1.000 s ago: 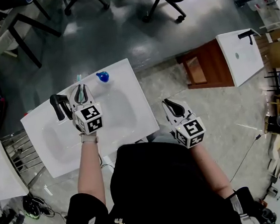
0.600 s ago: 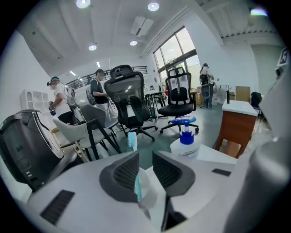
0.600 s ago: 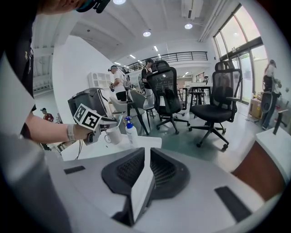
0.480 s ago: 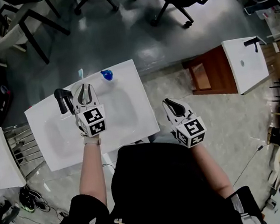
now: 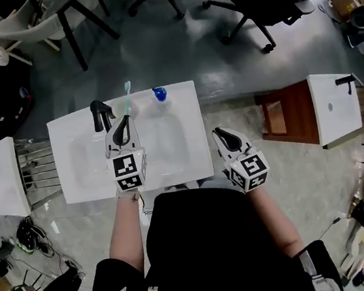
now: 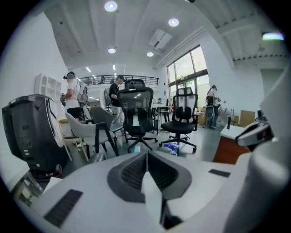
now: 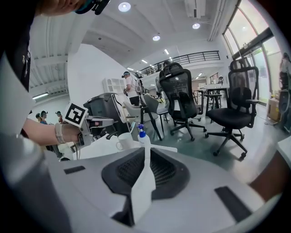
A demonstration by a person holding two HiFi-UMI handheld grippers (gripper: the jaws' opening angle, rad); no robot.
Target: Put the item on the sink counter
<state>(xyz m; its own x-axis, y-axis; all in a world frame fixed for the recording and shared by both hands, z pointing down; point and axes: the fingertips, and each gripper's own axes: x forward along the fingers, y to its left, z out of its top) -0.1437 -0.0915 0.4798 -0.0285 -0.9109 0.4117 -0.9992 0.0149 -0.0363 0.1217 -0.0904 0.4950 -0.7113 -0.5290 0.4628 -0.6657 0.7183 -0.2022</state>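
Head view: my left gripper (image 5: 125,121) over sink counter (image 5: 193,153), jaws together, nothing held. Toothbrush (image 5: 126,95) at counter's far edge, 12 o'clock, just beyond tips; faucet (image 5: 99,112) at 10, blue-capped bottle (image 5: 158,94) at 1. Right gripper (image 5: 217,133) off counter's 3 o'clock side.

Left gripper view: jaws closed, empty (office chair (image 6: 136,113) ahead).

Right gripper view: jaws pressed together, empty; bottle and white mug (image 7: 122,142) at 12.

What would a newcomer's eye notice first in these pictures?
The white sink counter fills the middle of the head view, with a black faucet and a blue-capped bottle at its far edge. The left gripper hangs over it, jaws shut; the right gripper is beside the counter, also shut.
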